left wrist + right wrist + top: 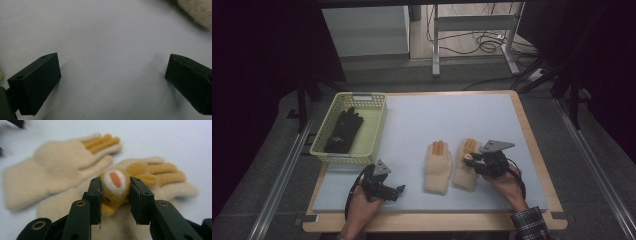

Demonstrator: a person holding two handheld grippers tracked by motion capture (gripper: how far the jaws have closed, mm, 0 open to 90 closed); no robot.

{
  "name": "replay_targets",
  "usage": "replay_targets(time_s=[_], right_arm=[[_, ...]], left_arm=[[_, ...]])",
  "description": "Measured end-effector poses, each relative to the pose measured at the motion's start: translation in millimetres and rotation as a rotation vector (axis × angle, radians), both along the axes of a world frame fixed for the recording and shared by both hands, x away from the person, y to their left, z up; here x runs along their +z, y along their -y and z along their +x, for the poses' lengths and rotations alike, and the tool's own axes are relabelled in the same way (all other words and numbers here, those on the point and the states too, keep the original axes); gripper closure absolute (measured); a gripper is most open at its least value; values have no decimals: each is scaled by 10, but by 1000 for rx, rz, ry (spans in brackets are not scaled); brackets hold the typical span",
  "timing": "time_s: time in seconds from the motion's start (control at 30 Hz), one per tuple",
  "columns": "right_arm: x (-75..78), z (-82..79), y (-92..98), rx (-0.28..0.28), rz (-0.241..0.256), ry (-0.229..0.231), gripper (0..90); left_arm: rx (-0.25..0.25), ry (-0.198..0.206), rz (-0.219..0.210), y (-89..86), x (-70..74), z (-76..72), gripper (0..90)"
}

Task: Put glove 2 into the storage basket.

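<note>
Right gripper [115, 202] pinches a small felt animal face [116, 187], tan with a white patch and an orange centre, sewn onto the back of a cream glove [140, 195]; I see both black jaws pressed against the sides of that ornament, which sits squarely between them. From the high view, my right gripper [472, 159] rests over the right-hand glove [466, 167] near the middle of the pale mat [432, 115], with the right hand [507, 185] and a checked sleeve [529, 224] behind it. A second cream glove [437, 167] lies flat just beside the first, on its left, fingers pointing away from me; its middle fingers are orange-tan like those of the held glove. Left gripper [394, 192] hovers low near the front edge of the mat, well left of the gloves, held in my left hand [362, 205]. Its jaws stand spread wide with bare mat [107, 50] between them, and a blurred edge of the cream glove [200, 12] sits at the far corner beyond them. A yellow-green basket [377, 125] stands at the mat's left rear corner with a black glove [343, 131] lying inside it. Nothing lies between the left gripper and the near glove.
</note>
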State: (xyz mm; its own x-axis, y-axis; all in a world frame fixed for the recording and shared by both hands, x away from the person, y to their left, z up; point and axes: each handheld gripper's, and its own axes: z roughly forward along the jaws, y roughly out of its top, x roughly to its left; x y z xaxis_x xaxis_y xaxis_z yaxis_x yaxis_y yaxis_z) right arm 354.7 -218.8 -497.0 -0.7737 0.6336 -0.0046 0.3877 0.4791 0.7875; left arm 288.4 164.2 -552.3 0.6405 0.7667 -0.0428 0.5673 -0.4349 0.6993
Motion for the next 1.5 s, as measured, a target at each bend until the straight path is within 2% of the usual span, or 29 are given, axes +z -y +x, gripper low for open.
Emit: replay_targets(time_s=[0.3,0.43,0.5,0.63,0.67,0.7,0.77,0.83,0.9,0.97,1.0,1.1,1.13,1.17,1.2,1.23,1.27,1.4,1.43,1.47,1.5], right_arm=[[309,-183,-204,71,69,6,634],[429,-202,-411,120,96,-8,634],[437,-198,-543,136,89,-9,633],[347,-163,-787,147,37,-7,629],[347,-163,-787,147,37,-7,629],[240,-128,-865,138,0,-10,621],[194,-116,-885,136,-10,-12,612],[32,-77,-928,136,-26,-48,558],[-66,-71,-947,130,-35,-56,482],[-101,-77,-944,128,-32,-58,452],[-53,-89,-916,127,-20,-52,415],[24,-102,-849,124,-5,-33,404],[90,-109,-747,111,4,-12,402],[90,-109,-747,111,4,-12,402],[120,-108,-624,89,9,2,402],[120,-108,-624,89,9,2,402],[106,-100,-500,57,14,3,414],[-15,-108,-328,35,7,-41,627],[-15,-108,-328,35,7,-41,627],[-88,-146,-300,44,-3,-52,714],[-88,-146,-300,44,-3,-52,714]], left_arm=[[0,0,-1,0,0,0,2],[2,1,-1,1,-1,-1,2],[0,2,0,-1,0,1,2],[0,2,0,-1,0,0,3],[0,2,0,0,0,0,3],[0,2,0,0,0,0,3],[0,2,0,-1,0,-1,3],[-2,2,2,-2,0,0,2],[-2,2,2,-2,1,0,2],[-2,2,2,-2,1,0,3],[-1,0,1,-1,0,-1,3],[-1,1,1,-1,0,-1,3],[-1,1,1,-1,0,-1,3],[-1,1,1,-1,0,-1,2],[-1,0,1,-1,0,-1,2],[-1,0,1,-1,0,-1,2],[-1,0,1,-1,0,0,3],[0,0,1,0,0,0,2],[0,0,1,0,0,0,2],[-1,0,1,-1,0,0,2],[-1,0,1,-1,0,0,2]])
